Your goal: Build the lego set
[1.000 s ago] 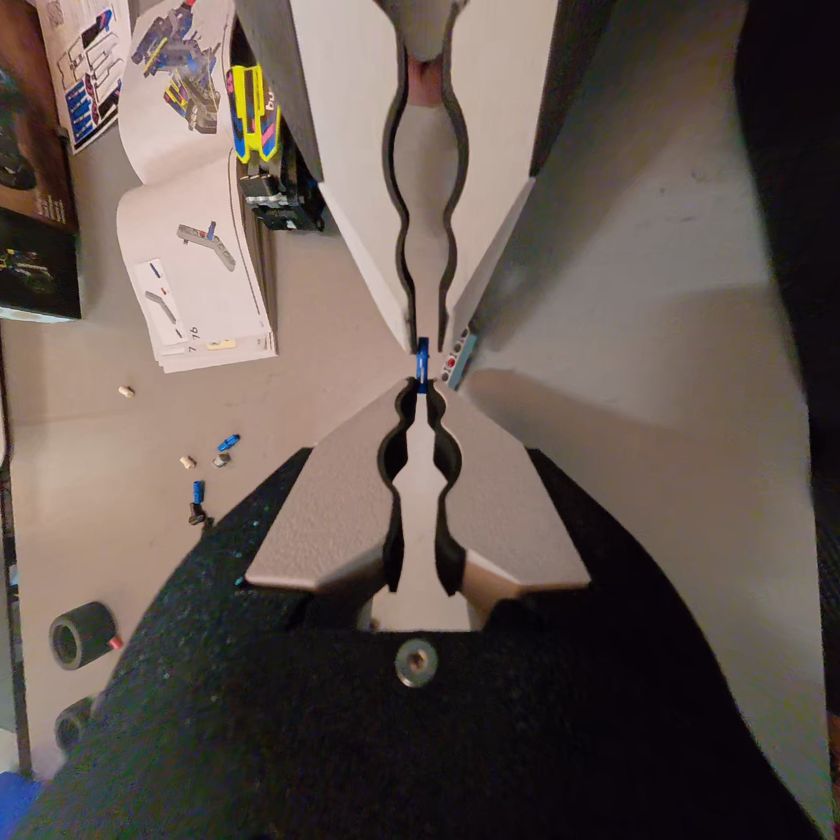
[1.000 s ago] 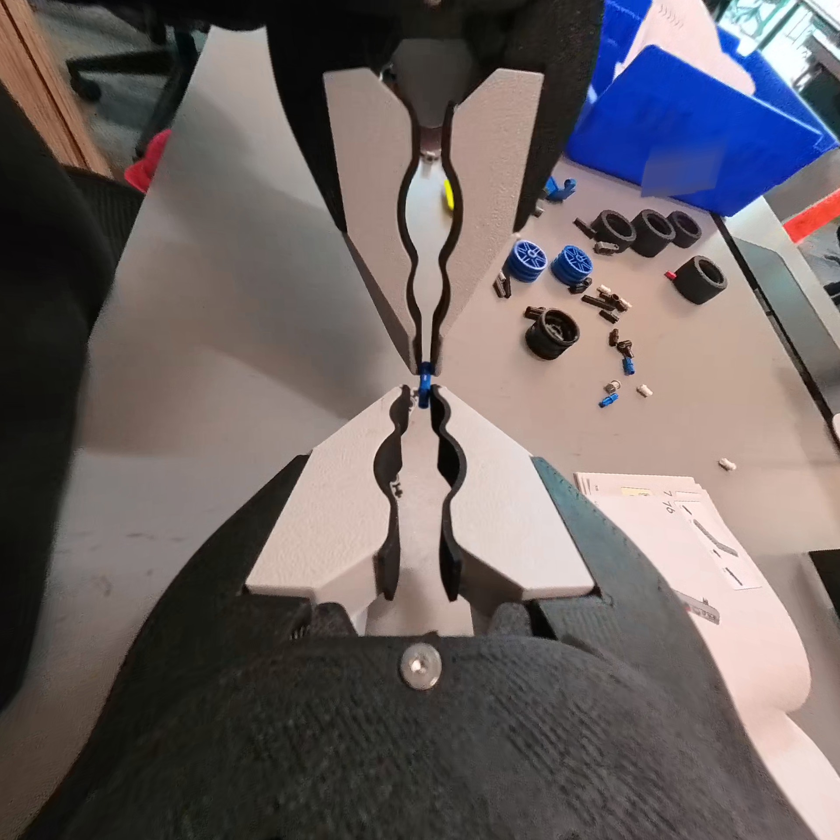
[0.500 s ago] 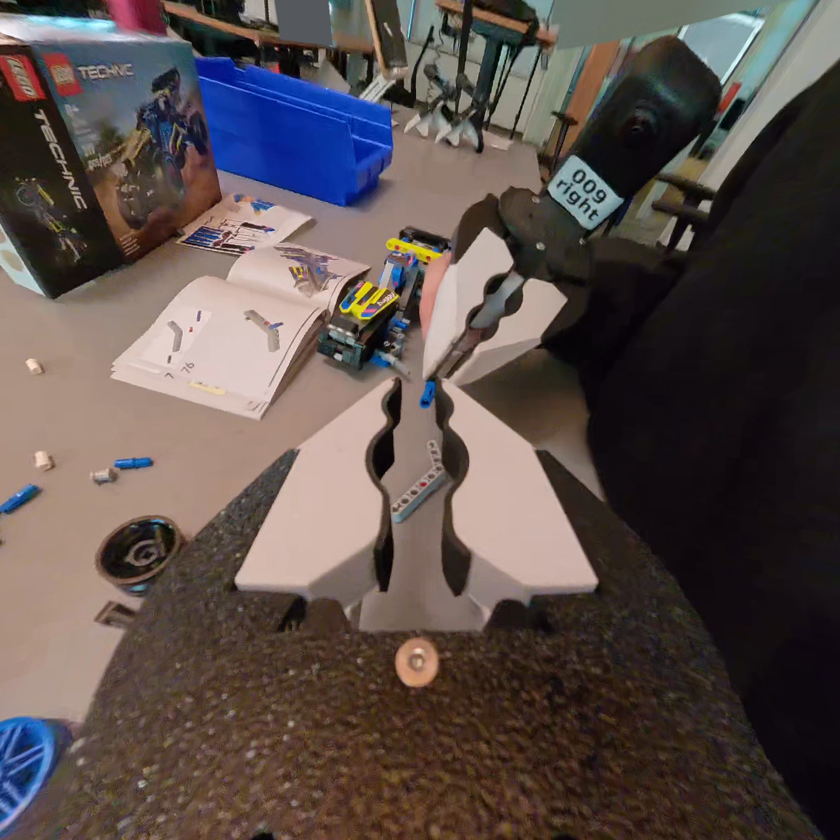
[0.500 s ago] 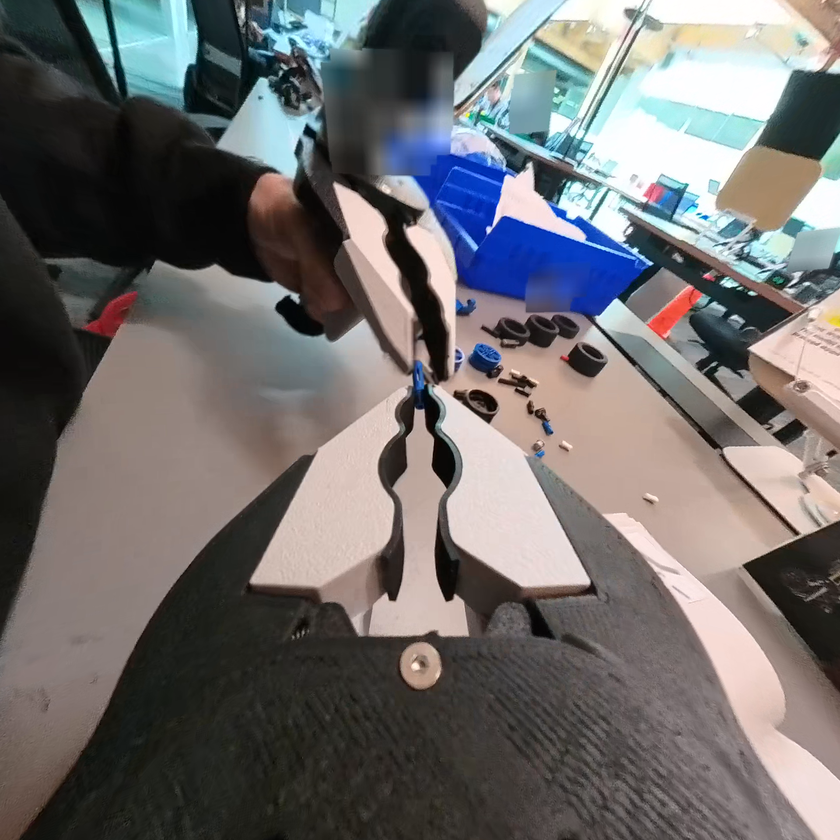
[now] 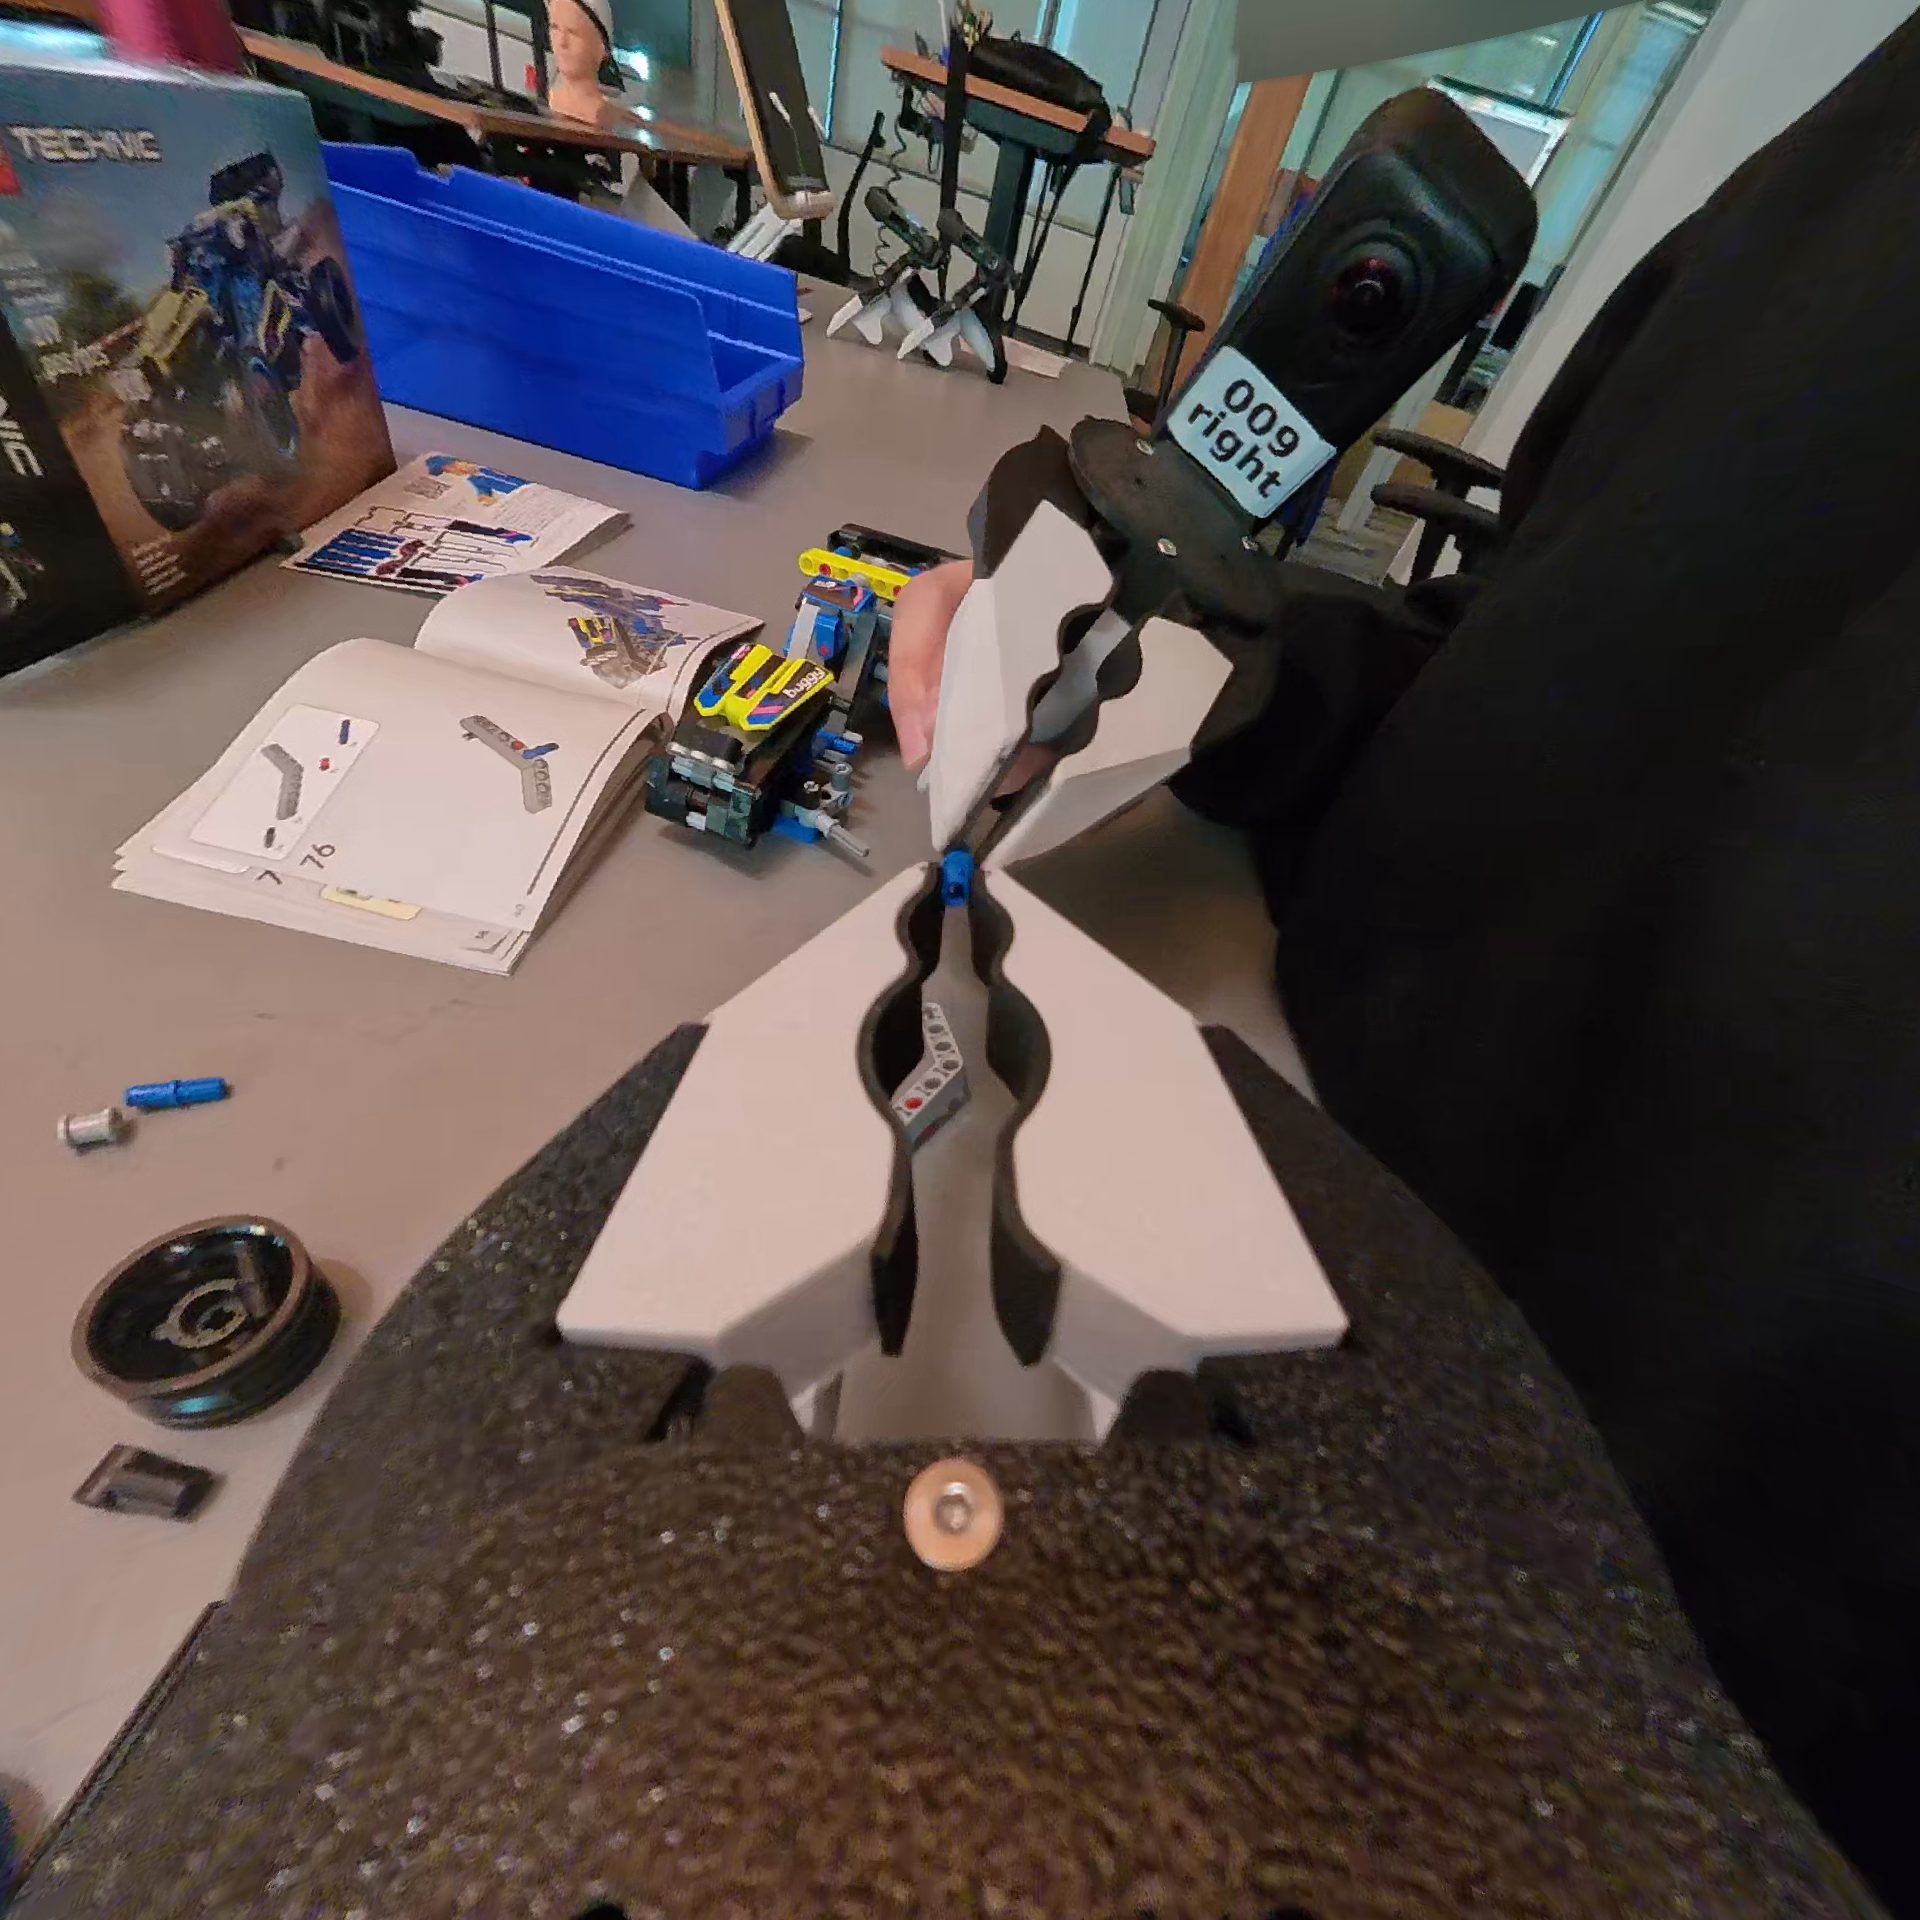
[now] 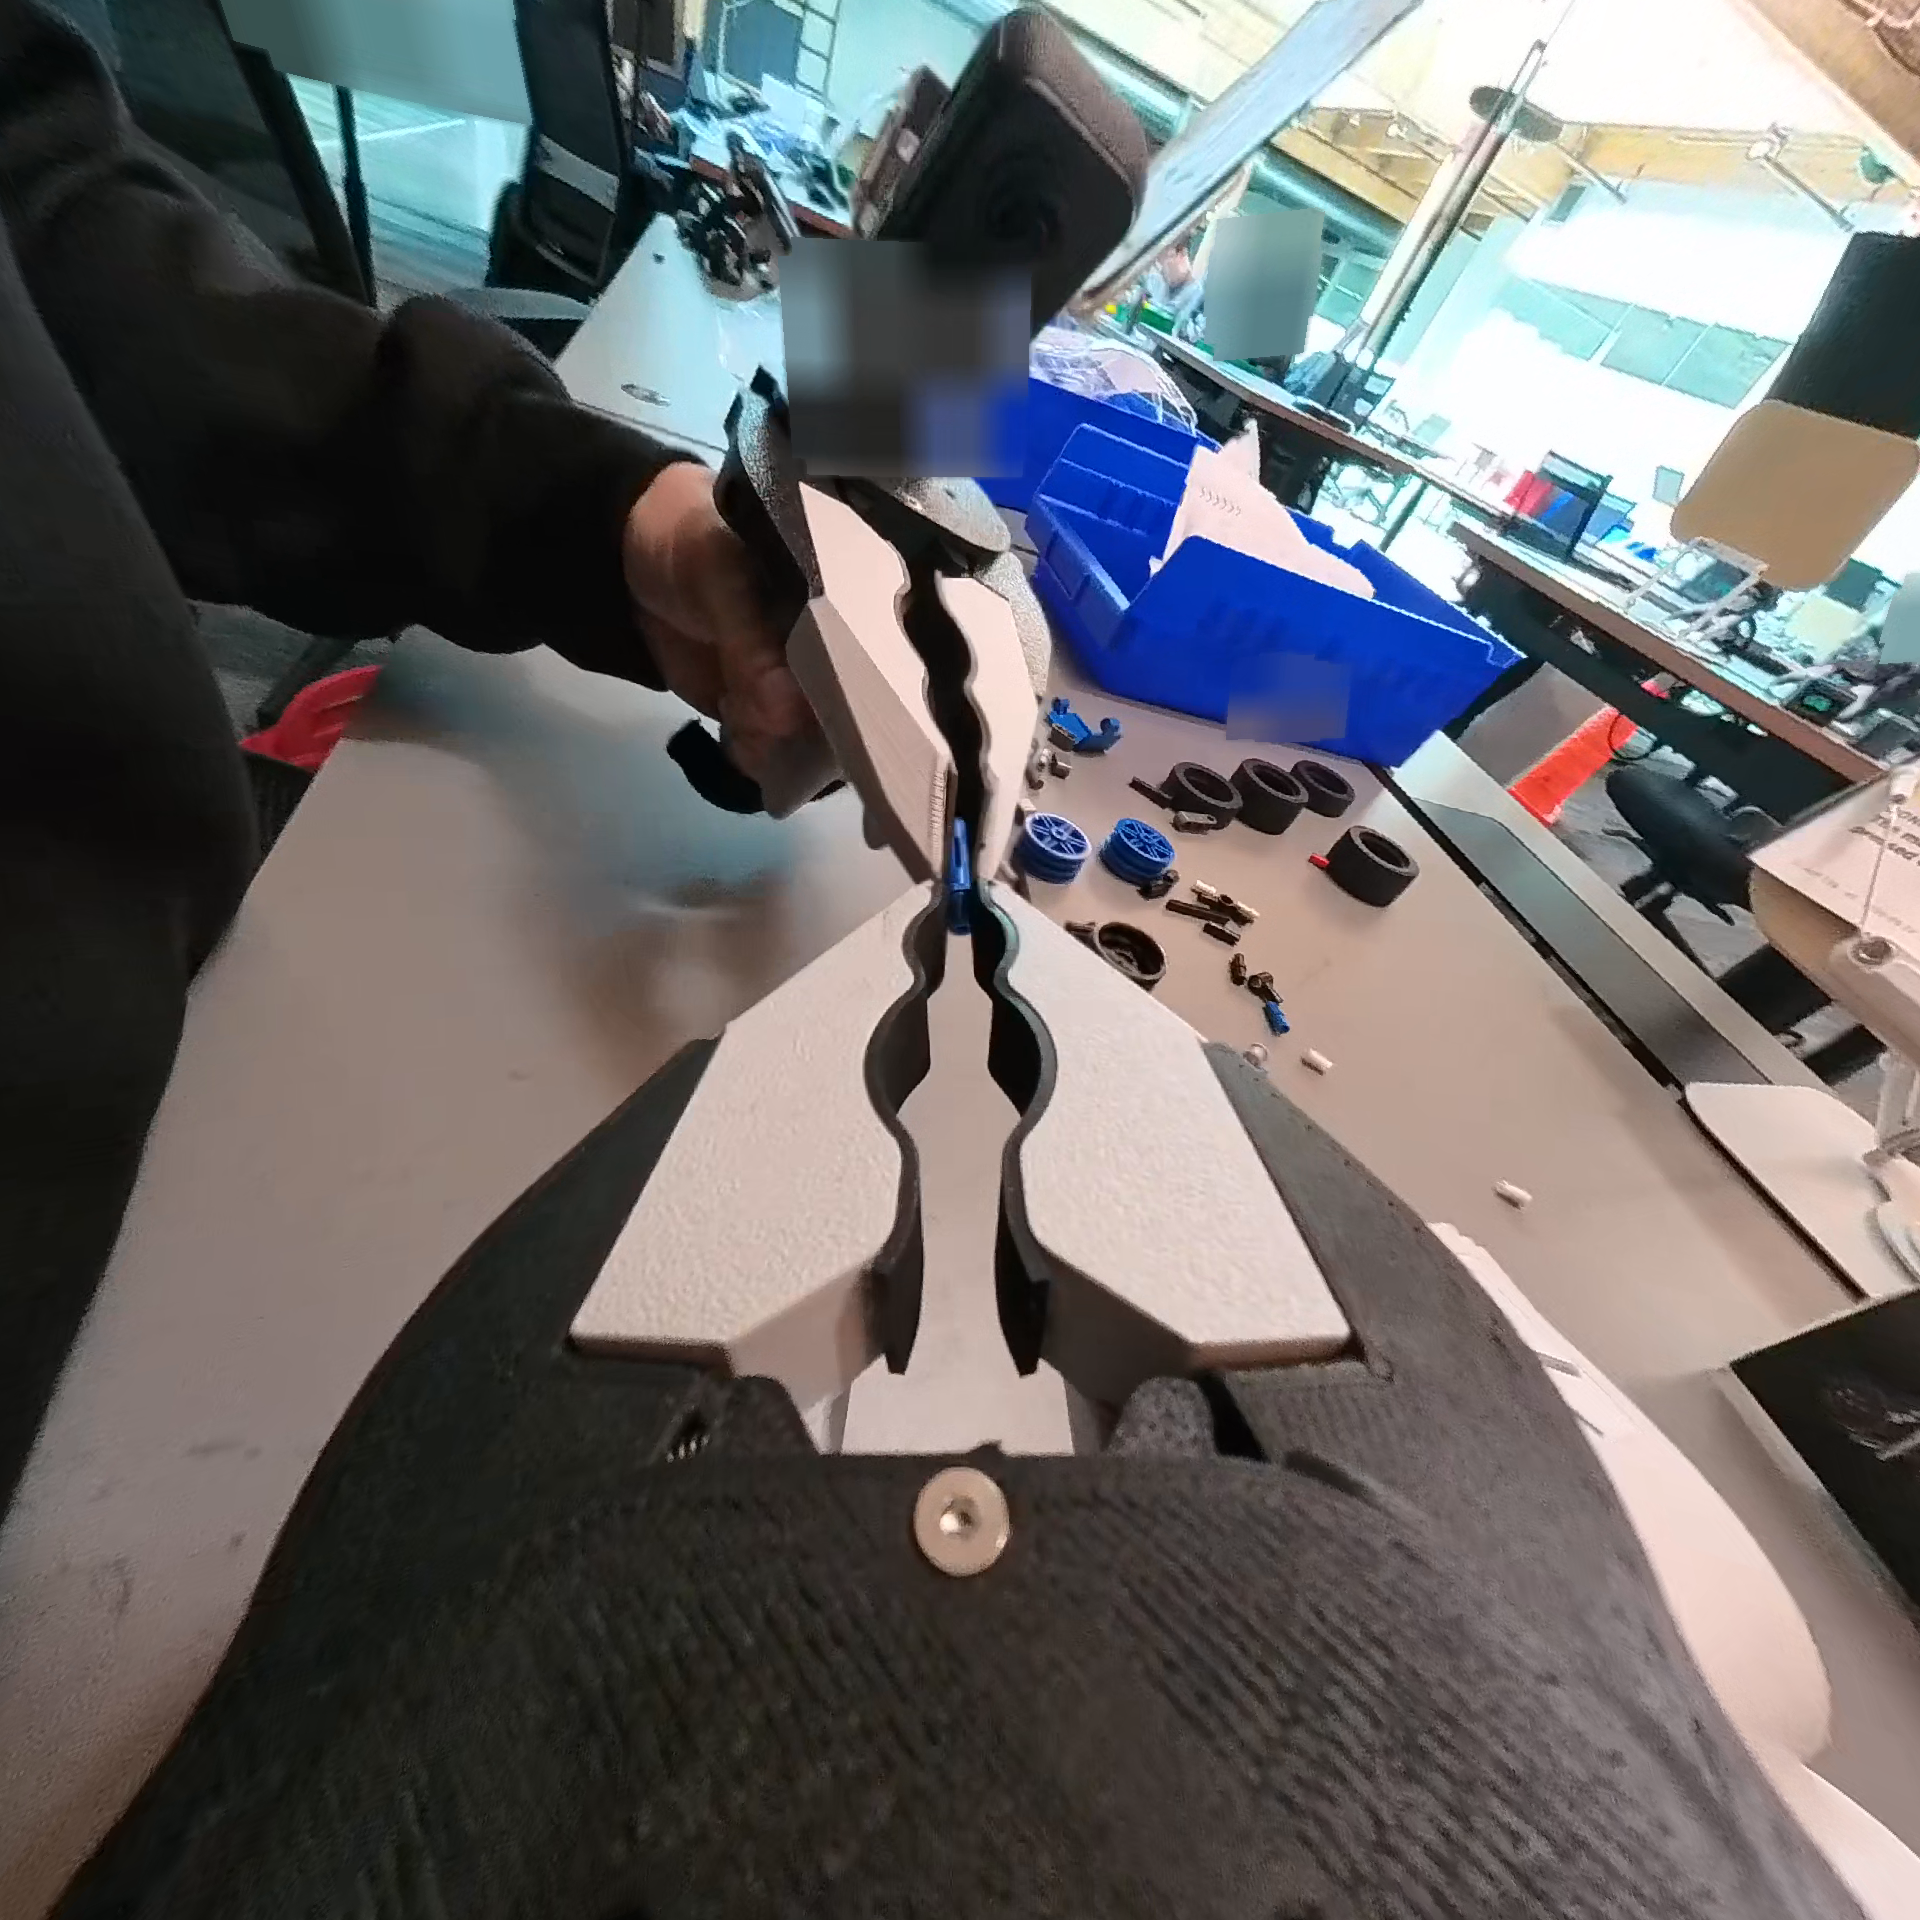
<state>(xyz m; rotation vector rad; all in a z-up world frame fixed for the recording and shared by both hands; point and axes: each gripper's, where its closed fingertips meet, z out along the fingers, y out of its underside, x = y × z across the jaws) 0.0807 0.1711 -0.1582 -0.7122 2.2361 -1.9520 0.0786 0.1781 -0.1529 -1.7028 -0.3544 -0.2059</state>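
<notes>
A small blue pin [image 5: 956,878] is held in the air above the grey table [image 5: 343,1049], between the two grippers, which meet tip to tip. My left gripper [image 5: 954,896] is shut on the end of the pin nearer to it. My right gripper [image 5: 964,844] comes in from the upper right and grips the other end. In the right wrist view, my right gripper [image 6: 958,923] is shut on the lower part of the pin [image 6: 958,883]. My left gripper [image 6: 961,831], held by a hand, pinches its upper part.
A grey bent beam [image 5: 935,1081] lies on the table under the left jaws. A partly built buggy [image 5: 769,717], an open instruction booklet [image 5: 416,790], a box [image 5: 156,343], a blue bin [image 5: 561,312] and a black rim [image 5: 203,1320] lie to the left. Blue rims [image 6: 1049,847], black tyres [image 6: 1262,795] and small pins lie beyond. The tips of both grippers are at nearly the same place. Both grippers' tips are roughly 15 cm from the partly built buggy [image 5: 769,717].
Half a second ago my left jaws stood apart around the pin, which my right gripper held. Now they have come together on it. Both grippers have tilted up from the table.
</notes>
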